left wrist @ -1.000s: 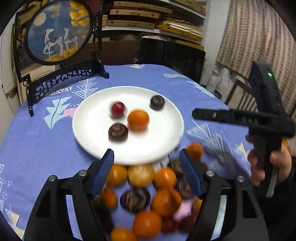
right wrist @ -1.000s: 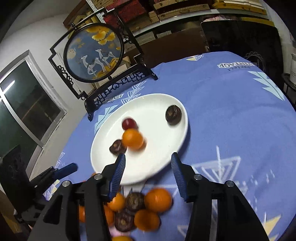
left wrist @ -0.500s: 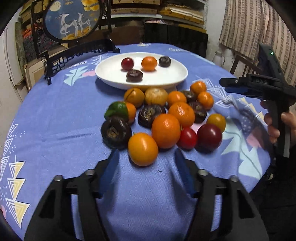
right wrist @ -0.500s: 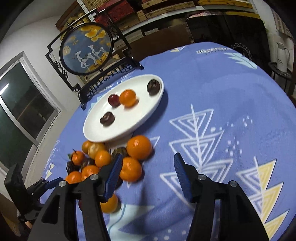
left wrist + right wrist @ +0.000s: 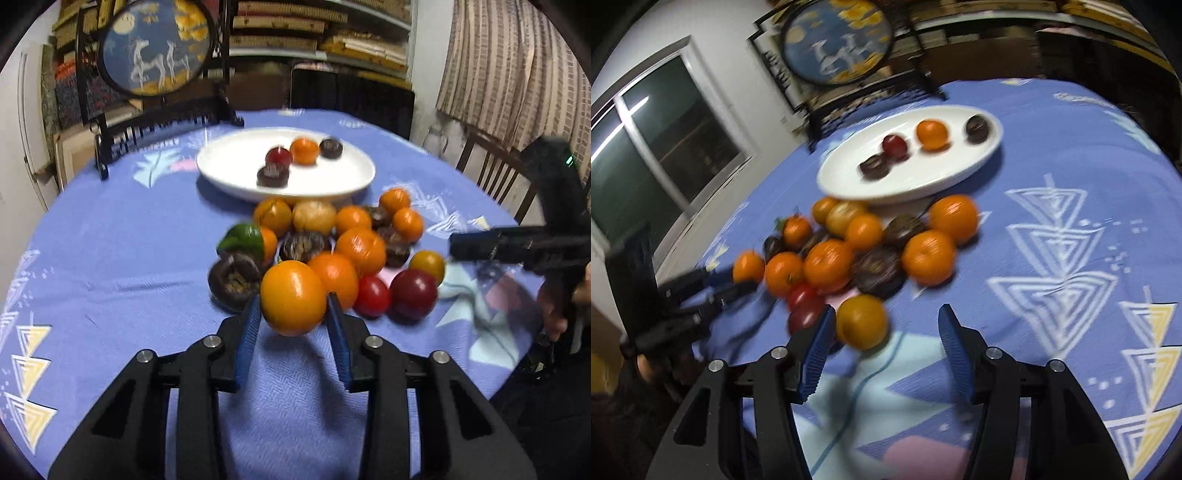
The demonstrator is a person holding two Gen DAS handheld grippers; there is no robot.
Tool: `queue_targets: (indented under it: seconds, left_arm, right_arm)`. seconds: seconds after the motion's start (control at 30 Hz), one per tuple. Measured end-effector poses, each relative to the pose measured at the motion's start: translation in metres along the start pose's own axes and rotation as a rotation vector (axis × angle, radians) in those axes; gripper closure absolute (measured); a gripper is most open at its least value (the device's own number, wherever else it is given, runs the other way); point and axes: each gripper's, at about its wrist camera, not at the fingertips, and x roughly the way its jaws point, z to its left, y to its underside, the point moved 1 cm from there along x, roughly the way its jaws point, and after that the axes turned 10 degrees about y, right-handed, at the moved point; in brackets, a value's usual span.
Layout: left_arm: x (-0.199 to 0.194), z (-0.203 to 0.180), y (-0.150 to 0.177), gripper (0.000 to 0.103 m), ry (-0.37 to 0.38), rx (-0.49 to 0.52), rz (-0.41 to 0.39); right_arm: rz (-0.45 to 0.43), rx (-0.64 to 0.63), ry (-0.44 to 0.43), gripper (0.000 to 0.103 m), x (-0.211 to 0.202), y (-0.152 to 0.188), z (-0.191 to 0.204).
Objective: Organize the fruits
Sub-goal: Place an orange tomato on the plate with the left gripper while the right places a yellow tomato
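Observation:
A pile of oranges, dark passion fruits and red tomatoes (image 5: 343, 243) lies on the blue tablecloth in front of a white plate (image 5: 229, 166). The plate holds several fruits: an orange (image 5: 304, 150), a red one and two dark ones. My left gripper (image 5: 293, 317) is shut on a yellow-orange fruit (image 5: 293, 297) at the pile's near edge; it also shows in the right wrist view (image 5: 748, 266). My right gripper (image 5: 886, 343) is open; a yellow-orange fruit (image 5: 861, 322) lies against its left finger (image 5: 818, 341). The plate also shows in the right wrist view (image 5: 849, 177).
A round painted screen on a black stand (image 5: 155, 55) stands behind the plate. A wooden chair (image 5: 491, 170) is at the table's right edge. The right gripper's body (image 5: 524, 243) reaches in from the right in the left wrist view. Bare patterned cloth (image 5: 1071, 258) lies right of the pile.
My left gripper moved forward and closed on the nearest yellow-orange fruit. My right gripper moved down toward the pile's near side, still open.

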Motion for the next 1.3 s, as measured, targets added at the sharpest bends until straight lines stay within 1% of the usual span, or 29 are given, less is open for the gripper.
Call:
queue_targets:
  seconds: [0.2, 0.23, 0.27, 0.3, 0.47, 0.63, 0.7, 0.77, 0.9, 0.97, 1.03, 1.1, 1.23, 1.3]
  left_arm:
    - [0.002, -0.004, 0.001, 0.068, 0.014, -0.004, 0.006]
    - [0.003, -0.004, 0.002, 0.068, 0.017, -0.004, 0.006]
    - [0.003, -0.004, 0.002, 0.068, 0.02, -0.004, 0.005]
    - [0.003, -0.005, 0.002, 0.068, 0.021, -0.004, 0.006]
    - [0.003, -0.006, 0.002, 0.068, 0.023, -0.001, 0.007]
    - [-0.001, -0.008, -0.004, 0.068, 0.027, 0.008, -0.01]
    - [-0.002, -0.009, -0.012, 0.068, 0.031, 0.016, -0.02]
    - [0.0, -0.01, -0.023, 0.068, 0.039, 0.018, -0.025]
    - [0.017, -0.009, -0.058, 0.068, 0.066, 0.017, -0.032]
    - [0.03, -0.008, -0.076, 0.068, 0.091, 0.006, -0.028]
    - [0.049, -0.009, -0.094, 0.068, 0.098, 0.007, -0.023]
    - [0.073, -0.008, -0.108, 0.068, 0.096, 0.005, 0.009]
    - [0.111, -0.004, -0.122, 0.067, 0.08, -0.013, 0.074]
    - [0.118, -0.001, -0.125, 0.054, 0.083, -0.034, 0.083]
  right_arm:
    - [0.051, -0.003, -0.051, 0.048, 0.018, 0.002, 0.012]
    - [0.052, 0.014, -0.073, 0.052, 0.021, 0.002, 0.01]
    - [0.057, 0.035, -0.107, 0.065, 0.023, 0.003, 0.008]
    - [0.06, 0.046, -0.117, 0.067, 0.024, 0.003, 0.005]
    - [0.073, 0.068, -0.15, 0.067, 0.021, 0.006, 0.001]
    - [0.009, 0.075, -0.155, 0.067, -0.004, -0.002, -0.003]
    - [-0.031, 0.075, -0.154, 0.067, -0.017, -0.012, -0.005]
    - [-0.051, 0.082, -0.152, 0.067, -0.022, -0.026, -0.009]
    - [-0.09, 0.098, -0.142, 0.067, -0.026, -0.062, -0.016]
    - [-0.098, 0.108, -0.137, 0.067, -0.018, -0.082, -0.019]
    - [-0.107, 0.121, -0.115, 0.067, -0.007, -0.1, -0.023]
    - [-0.099, 0.147, -0.1, 0.067, 0.01, -0.116, -0.031]
    - [-0.068, 0.173, -0.079, 0.065, 0.043, -0.134, -0.041]
    - [-0.077, 0.185, -0.065, 0.058, 0.049, -0.137, -0.044]
